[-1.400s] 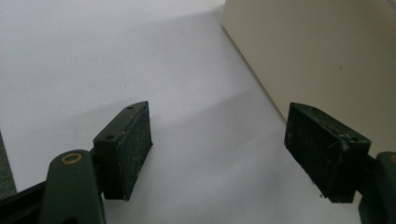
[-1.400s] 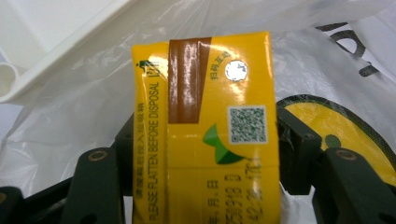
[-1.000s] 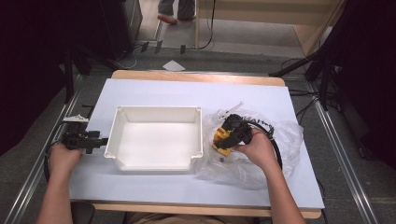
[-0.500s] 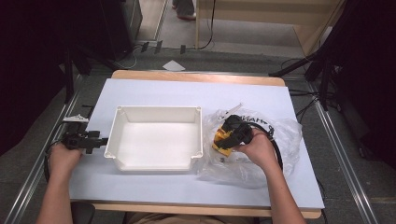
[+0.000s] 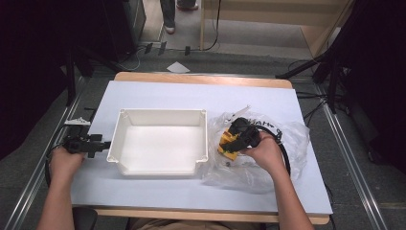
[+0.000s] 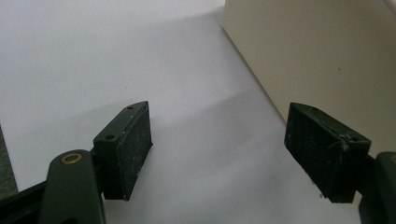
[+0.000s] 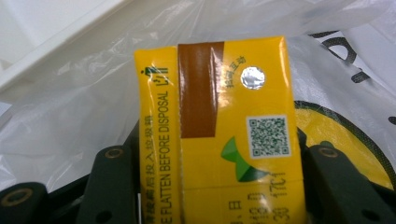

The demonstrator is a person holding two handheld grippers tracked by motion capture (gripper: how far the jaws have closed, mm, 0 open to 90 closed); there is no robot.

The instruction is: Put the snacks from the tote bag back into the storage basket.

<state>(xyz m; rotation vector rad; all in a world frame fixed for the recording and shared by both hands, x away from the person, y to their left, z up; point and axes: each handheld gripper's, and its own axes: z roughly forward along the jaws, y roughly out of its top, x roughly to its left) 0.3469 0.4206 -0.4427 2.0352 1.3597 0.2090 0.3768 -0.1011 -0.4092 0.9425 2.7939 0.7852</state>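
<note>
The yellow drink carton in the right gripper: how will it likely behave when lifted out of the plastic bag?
The yellow drink carton has flat sides between the right gripper's jaws, so it probably holds steady. Its glossy face may slip somewhat. It is a thin-walled box and could dent if squeezed. The loose clear plastic bag may cling and drag along.

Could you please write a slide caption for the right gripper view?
Right gripper closes on a yellow drink carton lying on a clear plastic bag.
</note>
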